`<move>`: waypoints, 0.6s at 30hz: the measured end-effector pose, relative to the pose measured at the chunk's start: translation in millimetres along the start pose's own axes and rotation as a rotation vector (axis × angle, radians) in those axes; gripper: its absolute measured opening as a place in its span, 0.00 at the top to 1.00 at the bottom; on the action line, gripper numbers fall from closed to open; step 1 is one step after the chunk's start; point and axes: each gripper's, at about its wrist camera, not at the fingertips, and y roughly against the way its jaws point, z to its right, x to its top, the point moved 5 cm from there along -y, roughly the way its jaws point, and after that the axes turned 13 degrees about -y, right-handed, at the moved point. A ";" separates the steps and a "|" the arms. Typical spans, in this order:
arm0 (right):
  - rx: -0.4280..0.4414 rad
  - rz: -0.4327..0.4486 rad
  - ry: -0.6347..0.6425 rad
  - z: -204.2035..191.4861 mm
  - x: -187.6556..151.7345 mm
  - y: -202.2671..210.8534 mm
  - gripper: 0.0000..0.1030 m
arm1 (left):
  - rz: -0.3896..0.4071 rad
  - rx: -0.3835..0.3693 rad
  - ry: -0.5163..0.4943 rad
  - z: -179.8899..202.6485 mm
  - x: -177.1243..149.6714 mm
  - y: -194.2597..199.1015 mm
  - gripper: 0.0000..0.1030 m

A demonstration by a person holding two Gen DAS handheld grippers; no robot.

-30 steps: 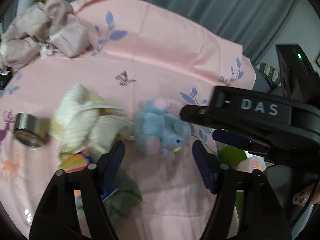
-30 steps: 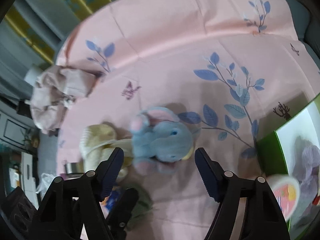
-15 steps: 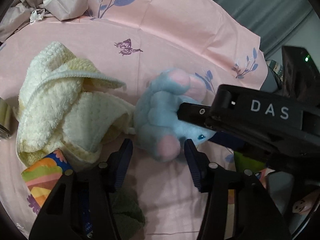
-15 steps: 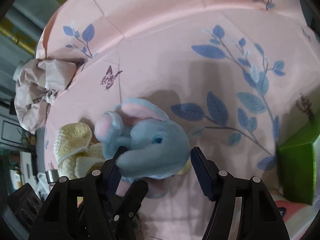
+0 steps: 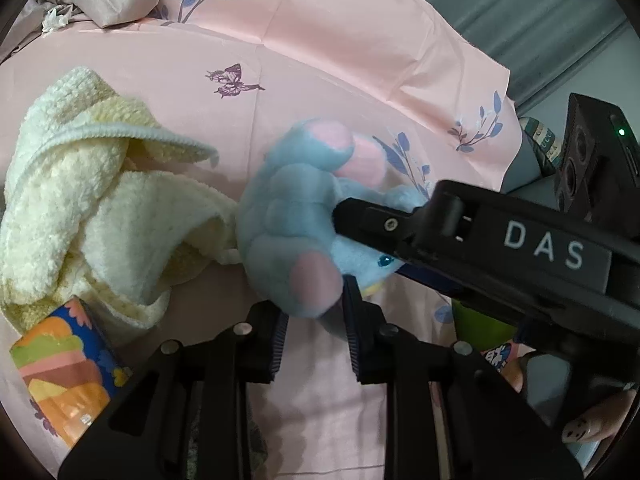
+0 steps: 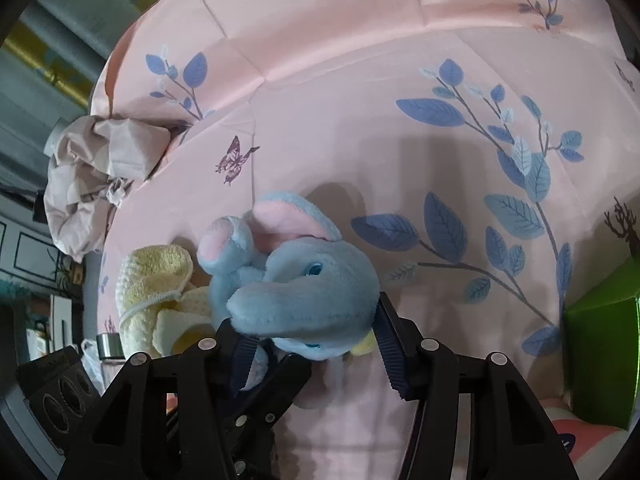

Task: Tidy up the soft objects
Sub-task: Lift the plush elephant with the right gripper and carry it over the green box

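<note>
A blue plush elephant [image 5: 292, 220] with pink feet and ears lies on the pink bedsheet [image 5: 320, 60]. My left gripper [image 5: 316, 320] is closing, its pads pinching the elephant's near pink foot at their tips. My right gripper [image 6: 316, 344] is also closing, with its pads pressed against both sides of the elephant's head [image 6: 312, 292], below the trunk. From the left wrist view the right gripper appears as a black arm [image 5: 500, 248] lying across the toy. A cream fluffy towel [image 5: 100, 208] lies bunched just left of the elephant.
A colourful wrapped pack [image 5: 60, 368] sits by the towel. Crumpled beige cloth [image 6: 96, 168] lies at the sheet's far corner. A green box [image 6: 600, 340] stands to the right, a metal cup [image 6: 108, 344] at the left. A person's fingers [image 5: 596, 428] hold the right gripper.
Both grippers came down onto the elephant, which now fills more of each view. Their jaws narrowed from wide apart to closed around its foot and head.
</note>
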 end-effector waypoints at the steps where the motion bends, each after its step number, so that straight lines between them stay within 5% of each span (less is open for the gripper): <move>1: 0.003 -0.001 -0.006 0.6 0.5 -0.5 0.46 | 0.001 0.005 -0.001 -1.9 0.0 2.0 0.78; 9: 0.002 -0.003 -0.008 -0.4 0.6 -1.4 0.46 | 0.040 0.023 0.009 -8.1 4.7 10.9 0.62; 18: 0.006 0.002 0.012 0.9 1.2 -2.6 0.47 | 0.059 0.037 -0.010 -7.5 7.1 6.2 0.66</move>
